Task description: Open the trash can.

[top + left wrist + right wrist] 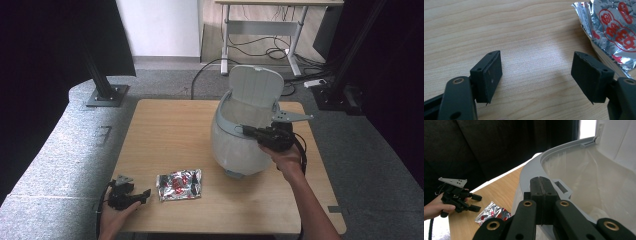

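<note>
Grey carpet surrounds a light wooden desk [170, 130], with black curtains at both sides and a white wall behind. Your right tool [248, 131] has its jaws pressed together and rests at the grey rim of a white bin [235, 145]; whether anything is pinched between them, such as the liner, cannot be told. The bin stands on the right half of the desk with its lid [256, 85] swung up and a translucent liner [584, 182] inside. Your left tool [145, 194] sits at the near left corner of the desk, jaws spread wide and holding nothing, low over bare wood. Just beside it, to its right, a silver foil packet [179, 184] with red print lies flat on the desk. The packet is near the bin's base, to the bin's left, not touching it.
</note>
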Available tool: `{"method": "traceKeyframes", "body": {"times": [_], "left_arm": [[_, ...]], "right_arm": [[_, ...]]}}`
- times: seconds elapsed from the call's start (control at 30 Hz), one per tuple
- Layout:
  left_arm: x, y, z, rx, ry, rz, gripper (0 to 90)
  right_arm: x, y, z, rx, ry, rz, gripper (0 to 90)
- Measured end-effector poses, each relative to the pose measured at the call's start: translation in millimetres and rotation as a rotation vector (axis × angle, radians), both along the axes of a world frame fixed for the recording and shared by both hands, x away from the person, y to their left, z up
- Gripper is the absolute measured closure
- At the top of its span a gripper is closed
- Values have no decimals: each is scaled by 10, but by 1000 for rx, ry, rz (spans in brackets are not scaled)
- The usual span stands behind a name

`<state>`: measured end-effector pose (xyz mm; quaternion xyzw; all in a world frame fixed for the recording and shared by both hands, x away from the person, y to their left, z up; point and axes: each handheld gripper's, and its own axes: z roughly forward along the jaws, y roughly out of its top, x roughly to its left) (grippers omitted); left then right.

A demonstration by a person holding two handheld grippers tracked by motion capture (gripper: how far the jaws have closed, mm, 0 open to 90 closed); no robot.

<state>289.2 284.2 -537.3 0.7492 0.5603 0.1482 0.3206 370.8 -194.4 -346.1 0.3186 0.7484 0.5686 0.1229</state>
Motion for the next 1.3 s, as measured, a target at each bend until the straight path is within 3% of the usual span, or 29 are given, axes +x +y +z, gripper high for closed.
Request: {"method": "traceKeyframes", "body": {"times": [0.2,0.27,0.53,0.8,0.97,1.2,1.23,1.3], "left_arm": [[3,6,0,-3,-1,1,250],[3,7,0,-6,-1,3,250],[2,1,3,-12,1,4,249],[1,-6,7,-15,0,5,249],[-2,-9,6,-10,-3,3,251],[-4,-4,7,-8,-5,2,252],[-3,-5,5,-7,-4,2,252],[-4,-7,3,-8,-4,2,252]], "right_arm": [[-53,-17,26,-16,-44,-15,890],[-84,-59,42,0,-53,-25,873],[-292,-256,27,-14,-108,-77,842],[-537,-595,-170,16,-128,-130,766],[-659,-747,-391,-4,-134,-183,626],[-713,-854,-678,2,-103,-207,516],[-715,-876,-796,-8,-90,-220,472],[-714,-889,-883,-22,-83,-230,452]]}}
